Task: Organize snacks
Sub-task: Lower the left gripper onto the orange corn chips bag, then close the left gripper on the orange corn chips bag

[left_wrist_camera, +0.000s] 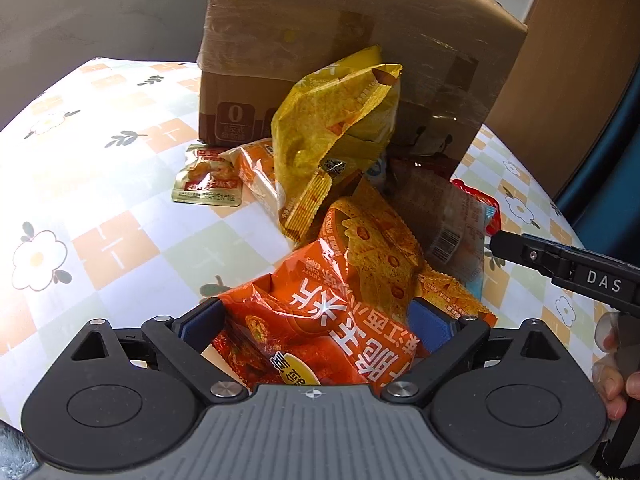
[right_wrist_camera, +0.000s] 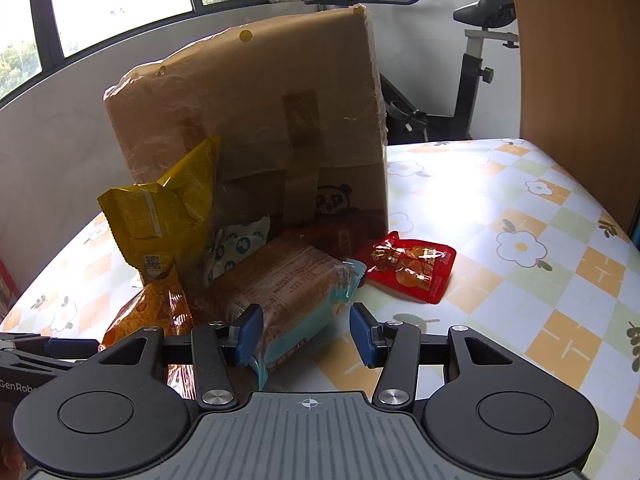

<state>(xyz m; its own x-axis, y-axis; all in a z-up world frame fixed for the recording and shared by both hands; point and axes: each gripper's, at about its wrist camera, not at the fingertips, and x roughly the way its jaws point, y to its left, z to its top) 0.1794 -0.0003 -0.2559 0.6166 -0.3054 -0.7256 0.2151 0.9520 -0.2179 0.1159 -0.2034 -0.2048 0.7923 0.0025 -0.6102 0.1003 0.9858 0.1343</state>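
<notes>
Sealed, tape-wrapped cardboard box (right_wrist_camera: 256,120) standing upright at far side of bench (right_wrist_camera: 520,280); contents hidden. Heaped against its near face: yellow bag (left_wrist_camera: 332,136) leaning upright on box, orange chip bag (left_wrist_camera: 372,248) below it, red-orange bag (left_wrist_camera: 320,320) nearest. Small orange pack (left_wrist_camera: 252,168) and flat gold sachet (left_wrist_camera: 206,180) to left of heap. Brown pack (right_wrist_camera: 280,284) with pale blue edges lying right of chips; red sachet (right_wrist_camera: 412,268) flat on cloth just right of it, apart from box.

Left gripper (left_wrist_camera: 320,328) with jaws spread wide, red-orange bag between them, pads not seen pressing. Right gripper (right_wrist_camera: 306,334) with jaws partly apart, left pad against near end of brown pack, right pad over bare cloth; nothing gripped.

Bench covered in checked cloth of orange, green and white squares with daisies. Beyond: grey wall, windows, exercise bike (right_wrist_camera: 476,60), wooden panel (right_wrist_camera: 580,80) at right.
</notes>
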